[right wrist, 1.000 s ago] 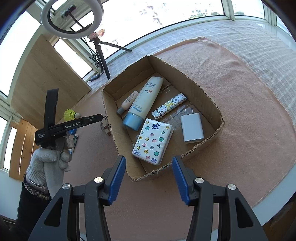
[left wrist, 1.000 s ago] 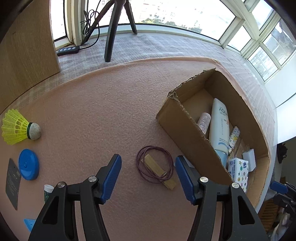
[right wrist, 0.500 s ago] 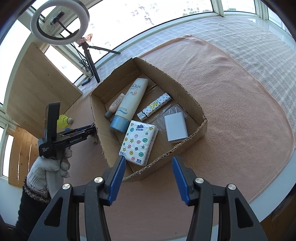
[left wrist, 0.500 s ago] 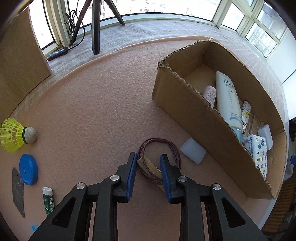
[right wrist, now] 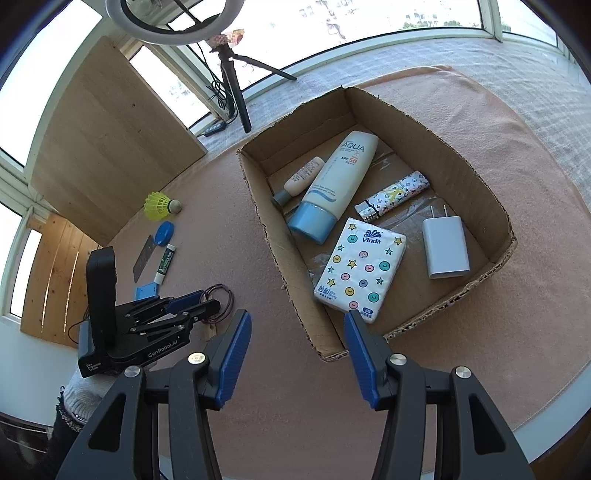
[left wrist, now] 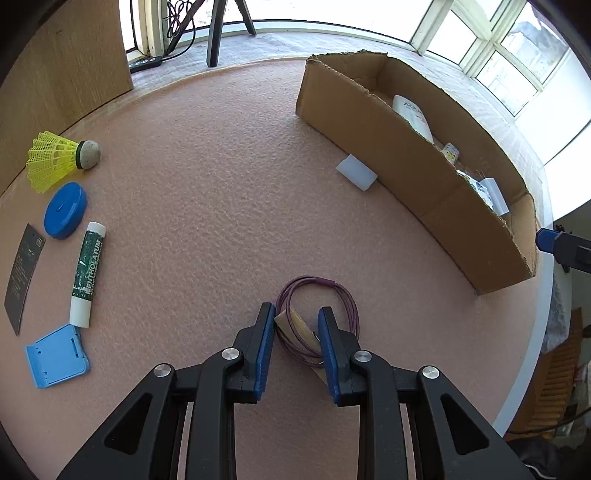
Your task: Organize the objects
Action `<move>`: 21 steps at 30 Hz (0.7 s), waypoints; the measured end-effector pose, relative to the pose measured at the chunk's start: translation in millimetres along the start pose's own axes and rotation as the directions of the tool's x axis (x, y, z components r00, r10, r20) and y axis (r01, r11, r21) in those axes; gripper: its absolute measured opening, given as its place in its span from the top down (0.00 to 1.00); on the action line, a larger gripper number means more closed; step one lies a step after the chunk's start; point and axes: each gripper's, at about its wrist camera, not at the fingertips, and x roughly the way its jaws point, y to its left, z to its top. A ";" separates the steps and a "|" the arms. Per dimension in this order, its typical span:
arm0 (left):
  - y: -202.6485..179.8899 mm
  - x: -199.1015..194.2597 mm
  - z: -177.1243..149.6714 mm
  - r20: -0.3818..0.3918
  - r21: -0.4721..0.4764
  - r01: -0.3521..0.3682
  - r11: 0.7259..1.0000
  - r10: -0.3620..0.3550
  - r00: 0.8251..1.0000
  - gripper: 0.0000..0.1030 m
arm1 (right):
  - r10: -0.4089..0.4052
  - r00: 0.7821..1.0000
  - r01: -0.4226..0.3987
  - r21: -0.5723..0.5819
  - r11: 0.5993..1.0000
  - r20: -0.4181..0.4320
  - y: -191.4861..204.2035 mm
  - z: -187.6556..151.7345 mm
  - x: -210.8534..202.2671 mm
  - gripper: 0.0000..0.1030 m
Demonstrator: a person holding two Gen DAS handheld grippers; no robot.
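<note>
This looks like a sunlit bay-window corner of a home, set up for filming. Curved white-framed windows (right wrist: 332,22) wrap around a round table covered by a salmon-pink textured cloth (left wrist: 221,184). A white ring light (right wrist: 177,22) on a black tripod (right wrist: 236,92), a black power strip (left wrist: 144,63) and light wooden panels (right wrist: 110,147) stand behind.

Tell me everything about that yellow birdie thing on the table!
The shuttlecock lies on its side on the pink mat. Its skirt is bright yellow plastic mesh, flaring away from a rounded, grubby cork tip with a dark band behind it. It sits far left, just above the blue round disc. No gripper touches it.
</note>
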 end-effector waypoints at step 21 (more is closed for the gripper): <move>36.2 -1.7 26.8 -0.005 -0.078 -0.140 0.987 0.140 0.990 0.63 | 0.022 0.999 -0.023 -0.015 1.000 -0.026 4.5 -12.7 1.7 0.53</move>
